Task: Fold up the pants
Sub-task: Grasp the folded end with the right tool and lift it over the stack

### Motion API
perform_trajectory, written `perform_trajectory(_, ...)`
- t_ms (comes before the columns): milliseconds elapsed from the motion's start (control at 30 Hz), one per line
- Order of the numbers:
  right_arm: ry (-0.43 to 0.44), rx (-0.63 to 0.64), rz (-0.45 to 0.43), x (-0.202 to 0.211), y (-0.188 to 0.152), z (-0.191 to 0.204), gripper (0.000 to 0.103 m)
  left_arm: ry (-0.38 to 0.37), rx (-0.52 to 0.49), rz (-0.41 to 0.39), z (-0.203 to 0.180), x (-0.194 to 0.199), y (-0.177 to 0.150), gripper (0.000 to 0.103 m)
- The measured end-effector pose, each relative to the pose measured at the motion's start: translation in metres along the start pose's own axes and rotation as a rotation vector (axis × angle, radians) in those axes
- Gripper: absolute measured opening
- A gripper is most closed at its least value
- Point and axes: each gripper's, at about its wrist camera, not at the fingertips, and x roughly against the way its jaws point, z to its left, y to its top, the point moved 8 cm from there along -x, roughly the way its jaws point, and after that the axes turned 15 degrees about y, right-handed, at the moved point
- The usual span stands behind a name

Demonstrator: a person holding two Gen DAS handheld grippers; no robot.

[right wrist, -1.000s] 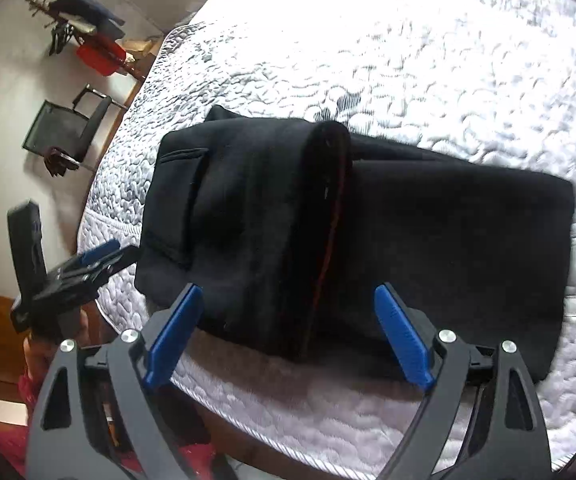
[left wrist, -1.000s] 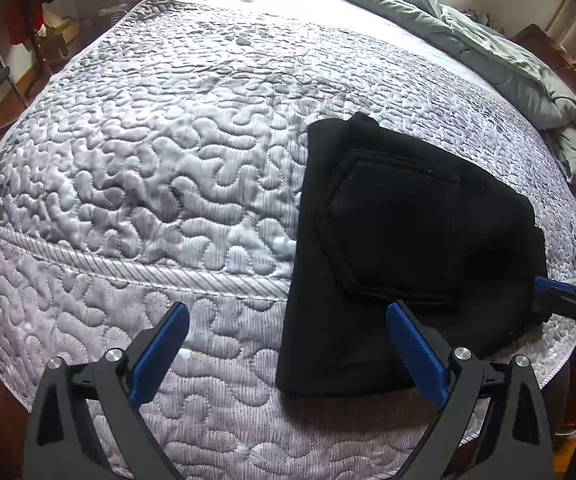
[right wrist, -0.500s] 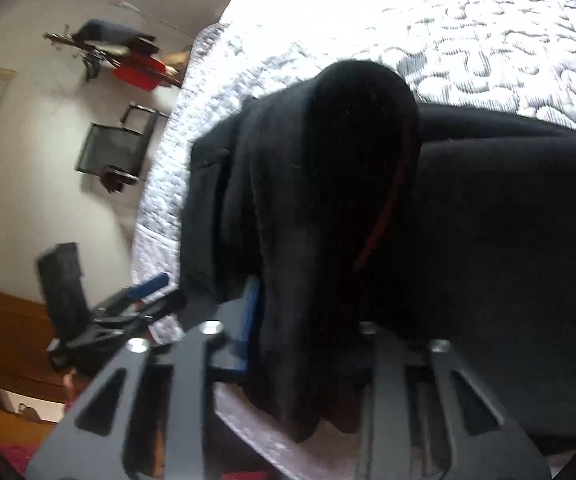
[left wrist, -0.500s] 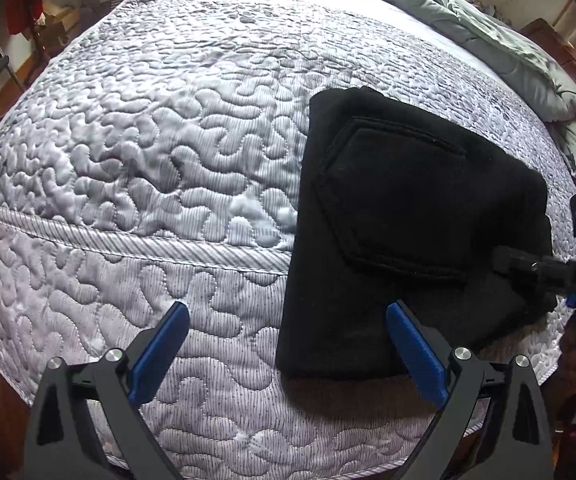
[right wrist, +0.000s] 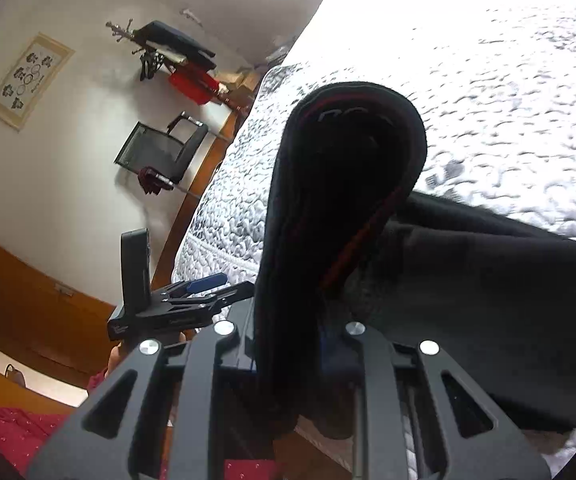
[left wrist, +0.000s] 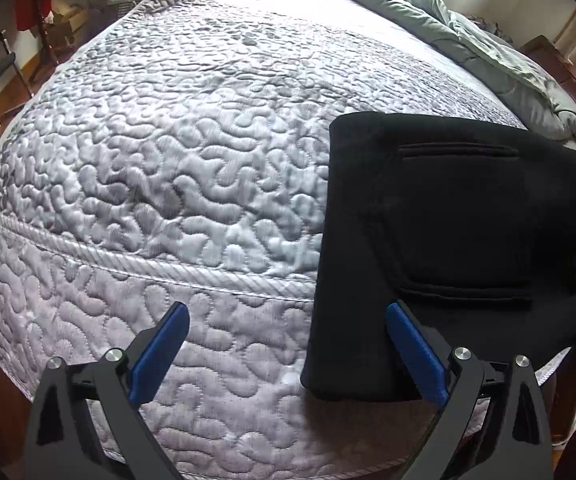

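Jaws clamped together on a thick fold of black pants (right wrist: pixel 340 208), the right gripper (right wrist: pixel 288 344) lifts the waistband end (a red-trimmed seam shows along its edge) clear of the layer beneath, while the left gripper (left wrist: pixel 288 356) hangs with its blue pads spread wide and holding nothing, just above the near edge of the garment. Already doubled into a compact rectangle, the pants (left wrist: pixel 448 240) lie at the corner of a silver-grey quilted bedspread (left wrist: pixel 167 160), back pocket facing up. To finish this fold cleanly, the raised flap is best carried straight across and lowered with its edges matched to the layer below, the free gripper pinning the near side so nothing slides. A rumpled green duvet (left wrist: pixel 468 40) lies along the far side; a black chair (right wrist: pixel 159 152) stands by the wall.
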Motion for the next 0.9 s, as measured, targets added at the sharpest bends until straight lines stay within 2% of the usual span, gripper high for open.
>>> perform_trajectory(200, -0.074, -0.015, -0.079, 0.065, -0.003, -0.016, 0.019, -0.019, -0.067, -0.012, -0.032, 0.004, 0.004, 0.099)
perform_trajectory(333, -0.122, -0.046, -0.113, 0.095, -0.003, -0.034, 0.019, -0.031, -0.111, -0.014, -0.055, 0.005, 0.003, 0.099)
perform_trajectory(533, -0.155, -0.101, -0.142, 0.109, -0.011, -0.060, 0.018, -0.027, -0.168, -0.008, -0.080, 0.001, 0.000, 0.099)
perform_trajectory(800, -0.203, -0.161, -0.164, 0.127, -0.029, -0.096, 0.018, -0.009, -0.207, 0.005, -0.094, -0.008, -0.004, 0.099)
perform_trajectory(900, -0.285, -0.193, -0.129, 0.123, -0.039, -0.121, 0.019, 0.008, -0.225, 0.019, -0.100, -0.018, -0.006, 0.099)
